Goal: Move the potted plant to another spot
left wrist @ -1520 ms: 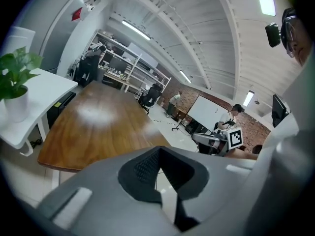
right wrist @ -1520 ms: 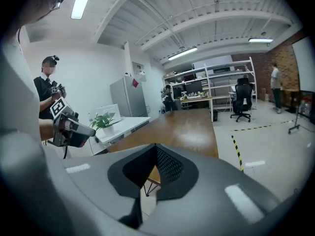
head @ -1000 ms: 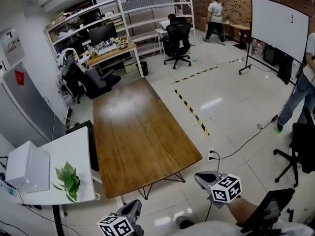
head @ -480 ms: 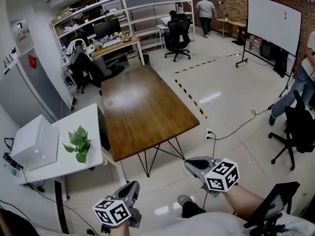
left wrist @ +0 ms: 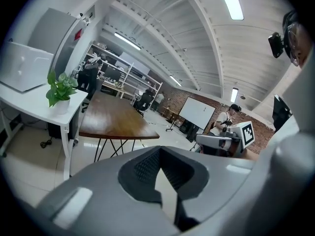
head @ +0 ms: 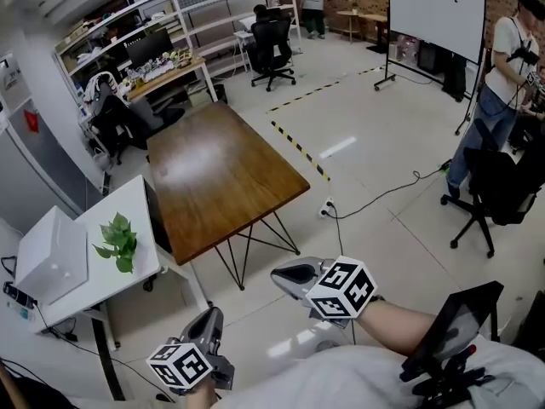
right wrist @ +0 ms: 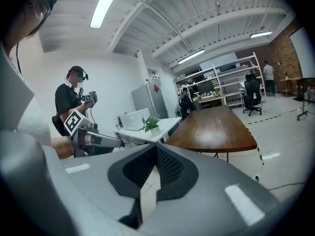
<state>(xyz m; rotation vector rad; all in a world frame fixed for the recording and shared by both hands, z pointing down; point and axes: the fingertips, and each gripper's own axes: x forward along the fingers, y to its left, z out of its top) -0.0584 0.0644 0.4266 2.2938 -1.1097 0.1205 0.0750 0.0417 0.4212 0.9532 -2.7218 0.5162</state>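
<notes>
The left tool (head: 211, 317) is held low at the bottom edge of the head view. Its jaws are brought together, and nothing is gripped between them. The right tool (head: 283, 276) is held just beyond it and further right, with its jaws likewise closed and empty. Both tools are pointed out over the pale floor (head: 375, 169), and nothing is touched by either.

Past the tools, on the left, a white bench (head: 129, 204) is seen. The plant (head: 117, 239) is standing upright on it in a small white pot, well apart from both tools. It is placed near the edge that faces the wooden bench (head: 217, 173). A white box (head: 53, 256) is set on the same white bench, left of the plant and not touching it. The wooden bench, carried on thin black legs, is placed just beside the white one, on its right.

Further off, a strip of black and yellow tape (head: 298, 147) is laid on the floor beside the wooden bench. A black chair (head: 271, 41) and white shelves (head: 213, 7) are seen at the back. A whiteboard (head: 434, 7) is stood at the far right, with a person (head: 498, 75) standing near it.
</notes>
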